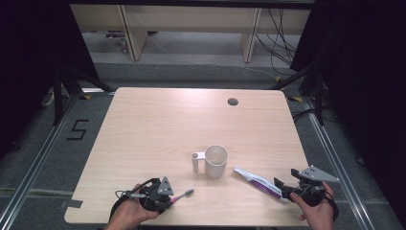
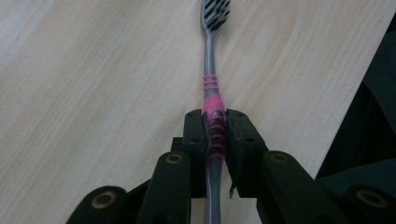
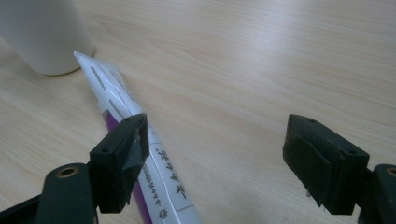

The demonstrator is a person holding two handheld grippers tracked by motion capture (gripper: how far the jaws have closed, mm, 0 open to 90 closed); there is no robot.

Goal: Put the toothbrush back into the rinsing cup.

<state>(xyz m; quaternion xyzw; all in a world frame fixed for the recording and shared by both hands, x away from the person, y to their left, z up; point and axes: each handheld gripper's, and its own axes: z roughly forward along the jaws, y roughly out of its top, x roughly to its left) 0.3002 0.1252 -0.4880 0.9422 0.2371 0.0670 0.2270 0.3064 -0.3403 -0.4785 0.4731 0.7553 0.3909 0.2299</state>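
A pale wood-grain counter (image 1: 158, 124) with rounded corners, seen from above. Near its front edge on the left, the left tool (image 1: 168, 199) is clamped on a slim toothbrush (image 1: 184, 194), which lies flat on the counter with its bristled head pointing right. In the left gripper view the two blocky black jaws press either side of the grey handle's pink ribbed grip (image 2: 215, 126); the dark and white bristles (image 2: 215, 10) face up beyond them.

At centre stands a smooth white plastic cup (image 1: 216, 161), cylindrical, with a tube-shaped holder on its left side.

Just right of the cup lies a flat white and purple toothpaste tube (image 1: 258, 181), crimped end toward the cup. The right tool (image 1: 283, 188) sits at the tube's other end, jaws wide apart; in the right gripper view one jaw rests beside the printed tube (image 3: 140, 154) and the other stands over bare wood.
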